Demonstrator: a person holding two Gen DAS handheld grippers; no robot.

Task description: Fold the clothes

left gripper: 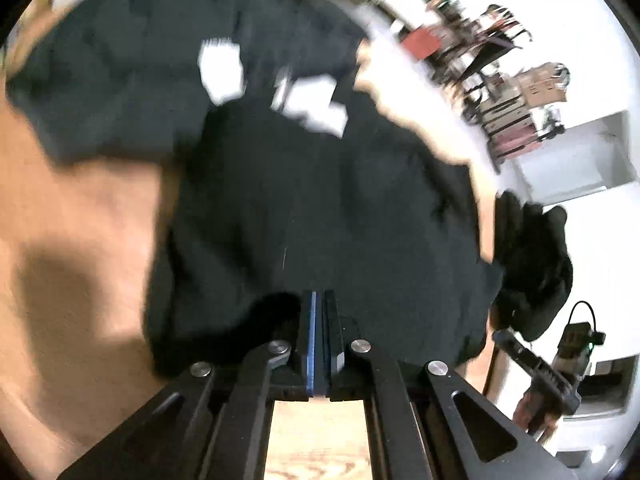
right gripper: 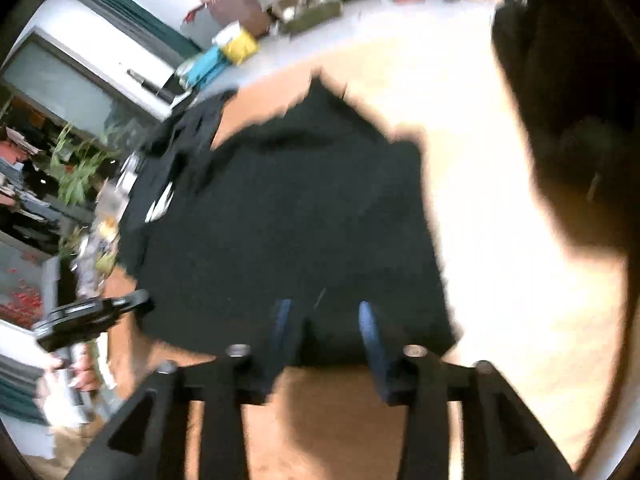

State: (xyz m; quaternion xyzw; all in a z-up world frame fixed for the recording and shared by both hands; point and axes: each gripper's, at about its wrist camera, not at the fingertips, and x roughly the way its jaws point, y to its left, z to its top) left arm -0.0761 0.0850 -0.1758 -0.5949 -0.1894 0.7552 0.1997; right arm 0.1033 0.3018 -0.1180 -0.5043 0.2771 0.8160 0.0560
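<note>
The black shirt [left gripper: 304, 200] lies blurred, left claw [left gripper: 319, 300] pinching its hem, right claw [right gripper: 326, 316] parted.

shirt [left gripper: 320, 208]: matt black cloth (white print) | table [left gripper: 80, 208]: smooth wood

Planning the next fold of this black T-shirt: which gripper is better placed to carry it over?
Left, probably. The left gripper is shut at the near edge of the black T-shirt, seemingly pinching it, though blur hides the cloth. The right gripper stands open over the hem, pads not pressing, so it must regrasp first.
</note>
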